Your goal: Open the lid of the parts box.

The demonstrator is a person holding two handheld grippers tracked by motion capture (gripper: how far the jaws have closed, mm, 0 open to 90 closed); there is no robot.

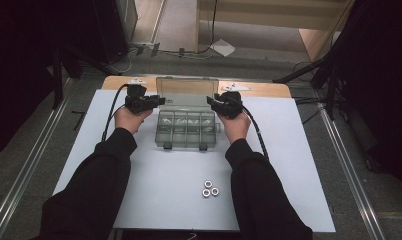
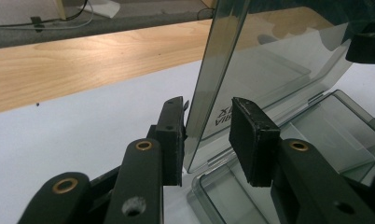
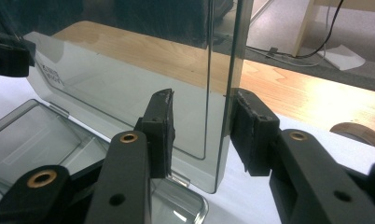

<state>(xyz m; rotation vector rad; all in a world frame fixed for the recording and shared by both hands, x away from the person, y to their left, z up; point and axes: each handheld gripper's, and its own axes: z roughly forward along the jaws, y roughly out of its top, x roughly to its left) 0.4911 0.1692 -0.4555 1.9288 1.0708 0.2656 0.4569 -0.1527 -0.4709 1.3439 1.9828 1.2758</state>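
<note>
Organizer box [image 1: 186, 129] at mid-table, lid [image 1: 187, 91] raised upright. My left gripper [image 2: 206, 140] and right gripper [image 3: 202, 135] straddle its side edges — jaws apart, not clamping. Three nuts [image 1: 209, 188] lie near me — unloaded yet.

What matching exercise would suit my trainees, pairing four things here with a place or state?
Things:
1. lid
2. nuts
3. left gripper
4. right gripper

Places or states:
A. near table edge, clustered
B. at the lid's left edge
C. at the lid's right edge
D. upright, open

Pairs: 1-D, 2-A, 3-B, 4-C
</note>
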